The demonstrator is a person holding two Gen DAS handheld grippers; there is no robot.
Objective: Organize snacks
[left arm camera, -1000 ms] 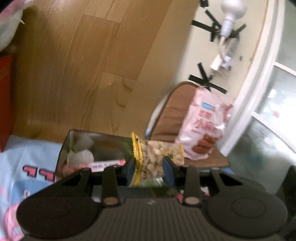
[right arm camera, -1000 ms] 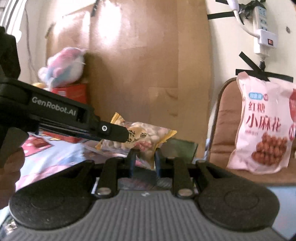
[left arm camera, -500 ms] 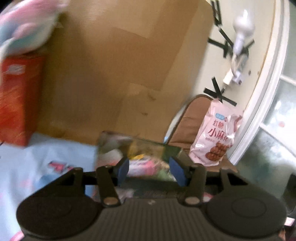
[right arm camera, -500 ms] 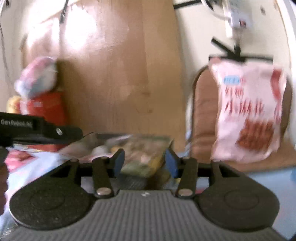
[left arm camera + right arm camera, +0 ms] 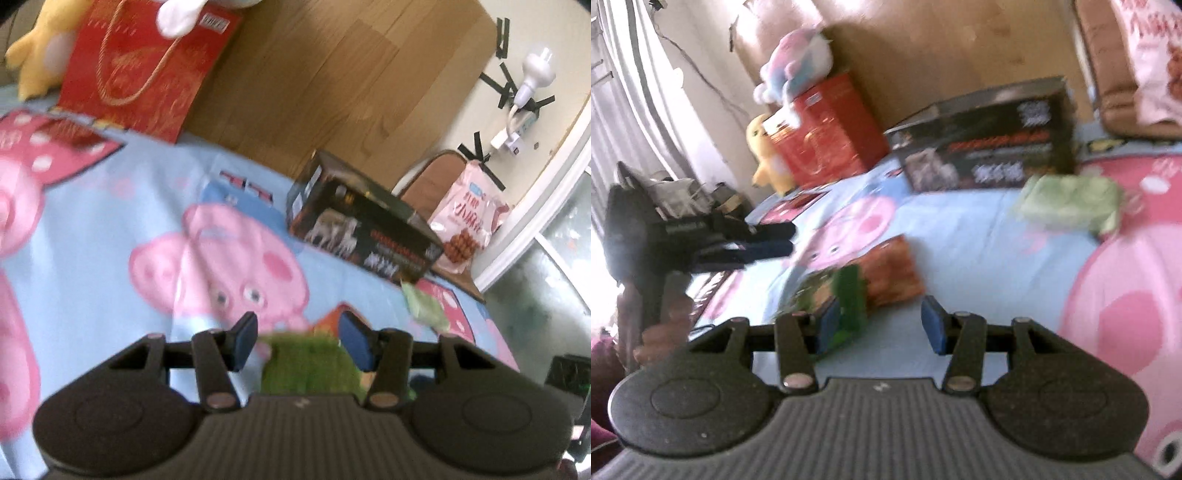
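The green and orange snack packet (image 5: pixel 849 291) lies on the blue cartoon-pig bed sheet (image 5: pixel 110 229), right under both wide-open, empty grippers. The left gripper (image 5: pixel 301 341) looks nearest; the right gripper (image 5: pixel 877 325) is just beside it. One pale green packet (image 5: pixel 1071 205) lies near the one dark box (image 5: pixel 362 236).

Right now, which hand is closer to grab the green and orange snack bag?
Probably the left. The left tool is open with the green and orange snack bag right between its pads. The right tool is open too, but there the bag sits off by its left pad, not centred.
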